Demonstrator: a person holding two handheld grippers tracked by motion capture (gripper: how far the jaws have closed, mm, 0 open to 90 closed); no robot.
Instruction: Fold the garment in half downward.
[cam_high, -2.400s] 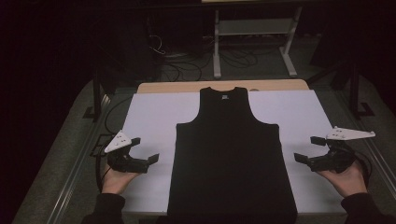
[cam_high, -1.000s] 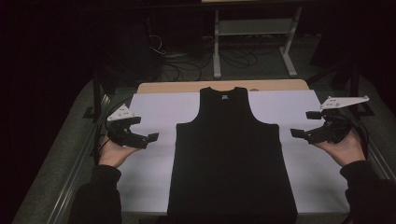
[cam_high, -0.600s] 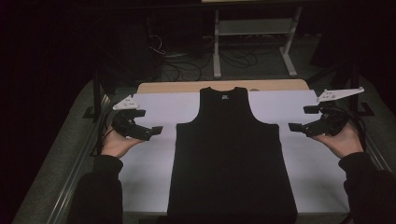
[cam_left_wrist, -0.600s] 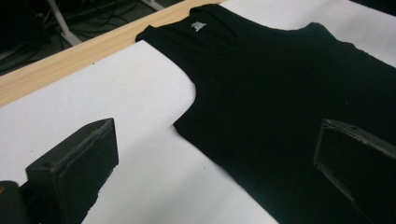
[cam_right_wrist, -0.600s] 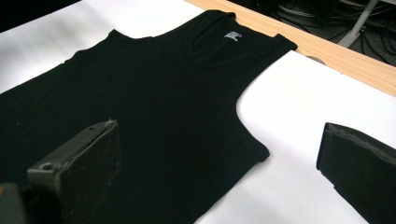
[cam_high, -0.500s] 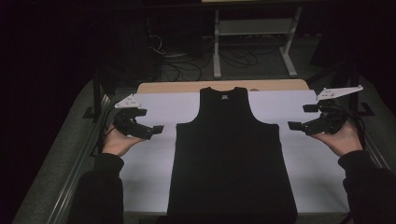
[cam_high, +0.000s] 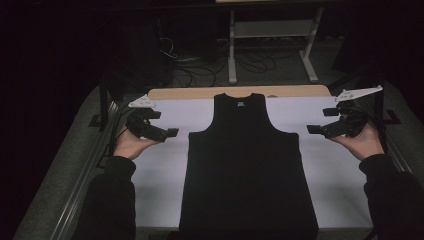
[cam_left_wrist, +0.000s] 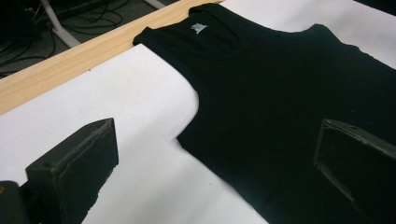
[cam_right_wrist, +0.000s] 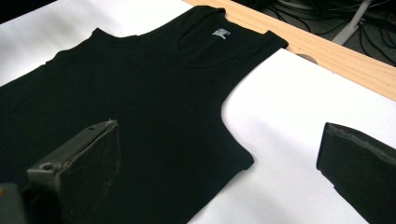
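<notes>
White table (cam_high: 330, 165), black tank top (cam_high: 247, 165) centred, spread tongs (cam_high: 167, 132) flanking, bare margins.

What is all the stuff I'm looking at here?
tank top: one, black, flat in the middle of the sheet, neck toward the far edge
label: one, pale, inside the neckline
sheet: one, white, covering the table
table: one, light wood, far edge showing
frame: one, white, on the floor beyond
cables: several, dark, on the floor beyond
left gripper: one, black, open, held left of the tank top
right gripper: one, black, open, held right of it
sleeves: two, dark, at the bottom
</notes>
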